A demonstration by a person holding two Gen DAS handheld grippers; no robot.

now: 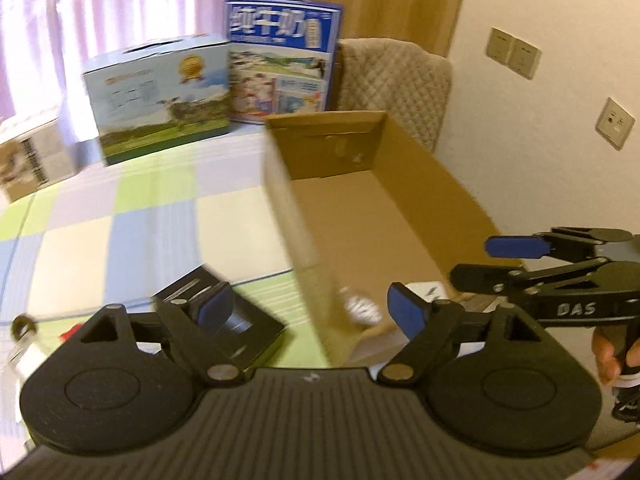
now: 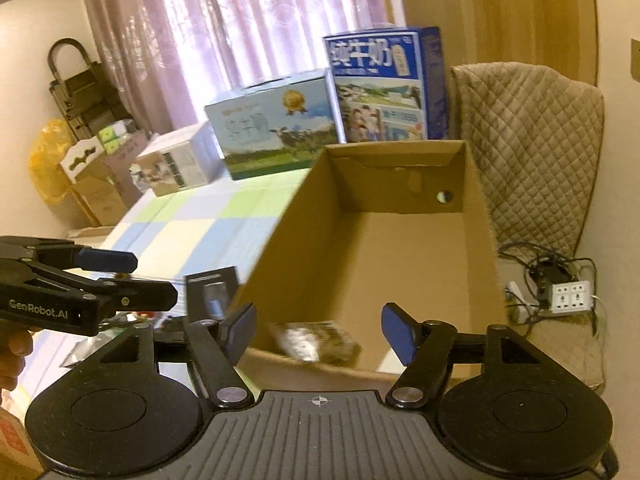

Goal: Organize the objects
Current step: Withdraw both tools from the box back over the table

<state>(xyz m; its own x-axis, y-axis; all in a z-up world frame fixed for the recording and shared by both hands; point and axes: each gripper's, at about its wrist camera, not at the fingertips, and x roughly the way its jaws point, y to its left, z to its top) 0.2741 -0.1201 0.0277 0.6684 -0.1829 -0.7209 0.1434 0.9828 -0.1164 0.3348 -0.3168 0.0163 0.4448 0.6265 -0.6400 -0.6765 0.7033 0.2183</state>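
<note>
The cardboard box (image 2: pixel 400 248) stands open on the bench (image 1: pixel 120 232); a small packet (image 2: pixel 316 338) lies inside at its near wall; a flat black box (image 1: pixel 240 320), rigid and probably light, sits just left of it, best pinched across its thin edges; left gripper (image 1: pixel 312 308) and right gripper (image 2: pixel 318 330) both have jaws apart, empty.

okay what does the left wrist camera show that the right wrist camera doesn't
Only the left wrist view shows the wall switches and the right gripper.

Only the right wrist view shows the power strip on the floor, the yellow bag, the black cart and the left gripper.

Both show the open cardboard box, the two milk cartons, the checkered table, the curtain, the quilted chair and the black box.
</note>
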